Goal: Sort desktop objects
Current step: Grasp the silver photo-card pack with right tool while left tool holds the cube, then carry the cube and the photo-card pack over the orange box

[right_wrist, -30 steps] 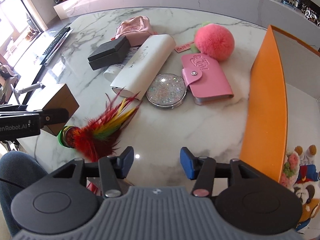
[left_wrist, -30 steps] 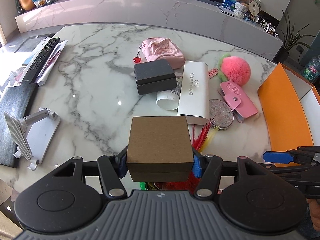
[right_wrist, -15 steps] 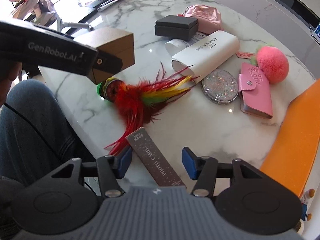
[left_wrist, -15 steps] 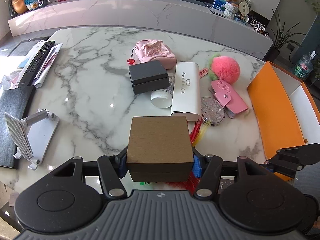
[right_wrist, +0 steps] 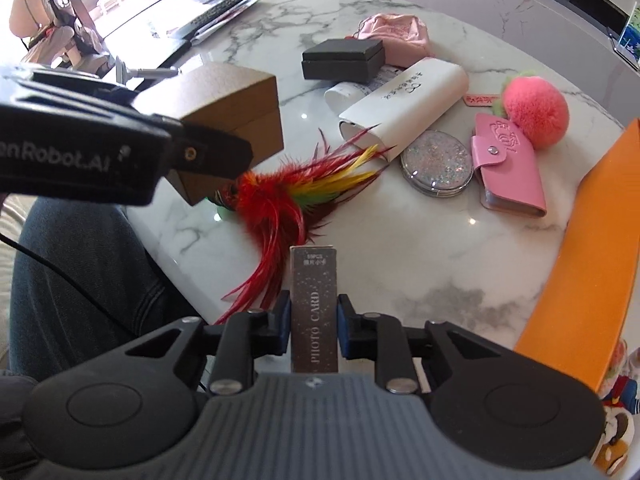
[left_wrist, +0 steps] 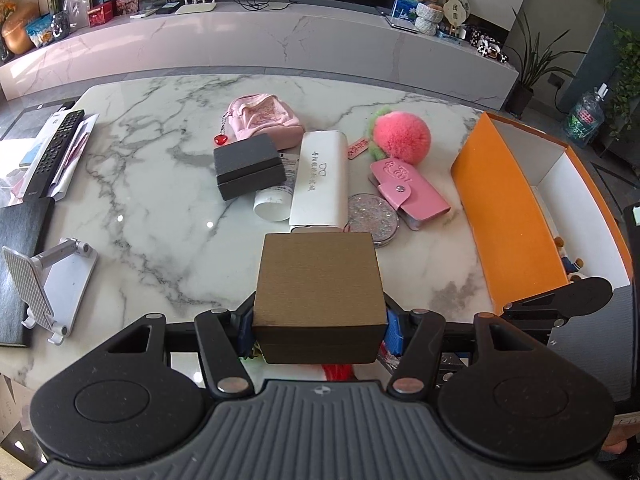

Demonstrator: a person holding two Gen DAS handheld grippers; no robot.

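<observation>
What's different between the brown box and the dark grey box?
The brown box is clamped between the left gripper's fingers, lifted above the table; the dark grey box rests on the marble table, leaning on a white tube. The brown one is tan and looks taller; the grey one is charcoal and flatter. Both are closed, lidded, squarish boxes.
</observation>
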